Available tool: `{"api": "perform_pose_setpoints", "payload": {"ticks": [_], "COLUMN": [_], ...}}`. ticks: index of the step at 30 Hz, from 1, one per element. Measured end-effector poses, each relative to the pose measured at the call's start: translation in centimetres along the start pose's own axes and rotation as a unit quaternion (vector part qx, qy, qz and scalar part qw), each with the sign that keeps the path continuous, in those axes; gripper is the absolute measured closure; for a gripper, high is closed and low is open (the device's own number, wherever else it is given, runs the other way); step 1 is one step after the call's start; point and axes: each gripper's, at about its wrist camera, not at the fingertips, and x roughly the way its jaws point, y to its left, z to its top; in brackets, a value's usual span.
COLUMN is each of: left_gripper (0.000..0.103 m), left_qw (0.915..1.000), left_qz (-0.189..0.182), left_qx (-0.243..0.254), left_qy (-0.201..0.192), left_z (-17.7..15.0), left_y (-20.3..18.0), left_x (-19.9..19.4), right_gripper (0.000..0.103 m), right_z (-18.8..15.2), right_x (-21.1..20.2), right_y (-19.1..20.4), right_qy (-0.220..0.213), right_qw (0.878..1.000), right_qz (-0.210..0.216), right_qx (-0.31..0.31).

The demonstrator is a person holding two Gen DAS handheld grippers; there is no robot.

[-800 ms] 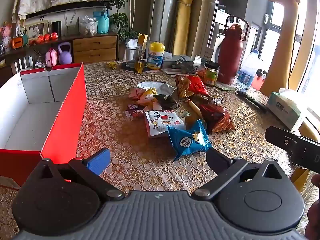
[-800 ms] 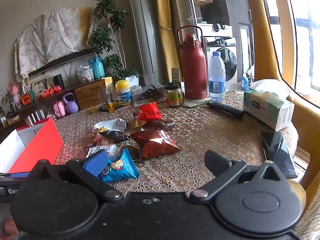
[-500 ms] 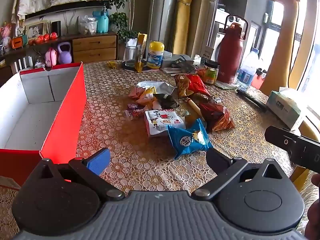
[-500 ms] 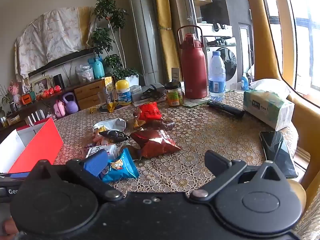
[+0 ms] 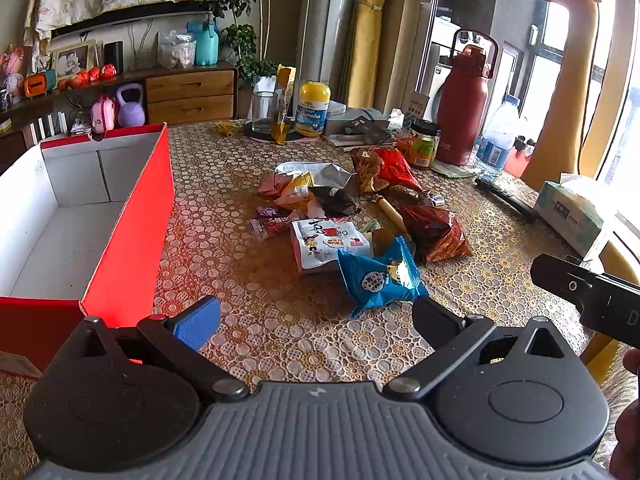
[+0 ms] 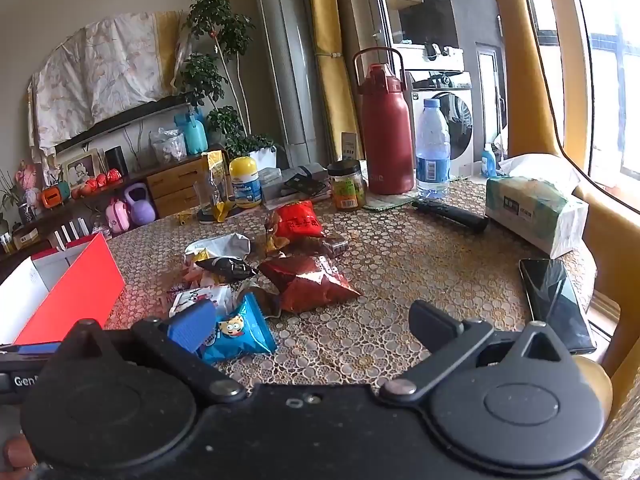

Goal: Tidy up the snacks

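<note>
Red box (image 5: pixel 132 232) open-topped at the desk's (image 5: pixel 248 344) left, ready for snacks. Blue packet (image 5: pixel 380 276) nearest, at the pile's front edge. Left gripper (image 5: pixel 316 316) and right gripper (image 6: pixel 312 320) both spread wide, empty, hovering short of the pile, probably lining up a first pick.

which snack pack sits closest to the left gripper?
The blue snack packet with the cartoon face, at the pile's near edge, just ahead of the open left gripper; the white and red packs lie farther back.
</note>
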Motion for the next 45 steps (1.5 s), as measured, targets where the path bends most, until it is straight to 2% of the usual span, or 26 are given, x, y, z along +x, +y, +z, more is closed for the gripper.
{"api": "perform_pose_setpoints", "payload": {"ticks": [45], "left_gripper": [0.0], "left_qw": [0.9999], "left_qz": [0.007], "left_qx": [0.003], "left_qy": [0.011], "left_z": [-0.2], "left_y": [0.1], "left_x": [0.9], "right_gripper": [0.0], "right_z": [-0.4], "right_x": [1.1], "right_y": [-0.4], "right_qy": [0.011], "right_qw": [1.0], "right_qz": [-0.002], "right_qx": [0.005]}}
